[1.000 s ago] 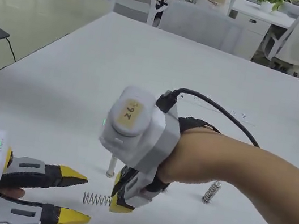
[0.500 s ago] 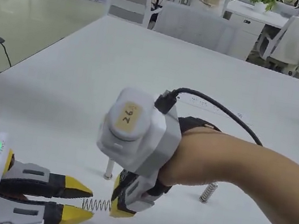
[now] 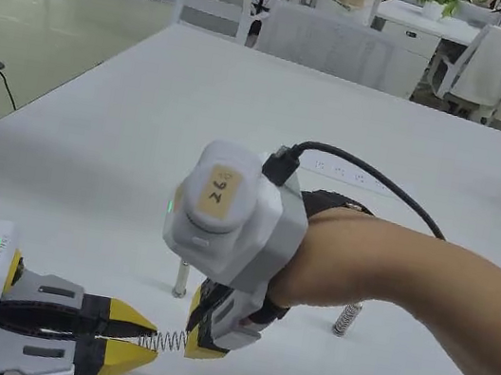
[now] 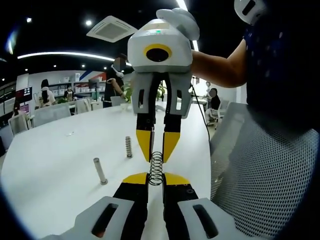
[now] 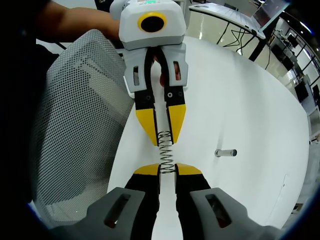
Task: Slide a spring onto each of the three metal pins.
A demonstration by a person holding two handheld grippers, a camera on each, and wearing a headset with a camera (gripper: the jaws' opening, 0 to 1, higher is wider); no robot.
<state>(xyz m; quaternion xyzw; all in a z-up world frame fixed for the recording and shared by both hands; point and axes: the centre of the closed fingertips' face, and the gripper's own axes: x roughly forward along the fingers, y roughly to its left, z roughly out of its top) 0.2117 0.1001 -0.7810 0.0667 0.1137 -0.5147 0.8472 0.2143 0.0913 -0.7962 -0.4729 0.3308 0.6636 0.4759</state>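
Left tool [image 3: 148, 342] has closed onto spring [image 3: 169, 339] — right tool [image 3: 198, 340] pinches other end; white table [image 3: 126, 128].

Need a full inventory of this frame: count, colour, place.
held spring: one, silver, stretched between the two gripper tips, low over the table
upright spring: one, silver, standing on the table beyond the forearm; can't tell if a pin is inside
pin: one, silver, upright and bare, just behind the right gripper
table: one, white
cable: one, black, from the right gripper
chair: one, grey, far table edge
left gripper: white, yellow tips, shut on one spring end
right gripper: same, shut on the other end
forearm: one, reaching in from the right
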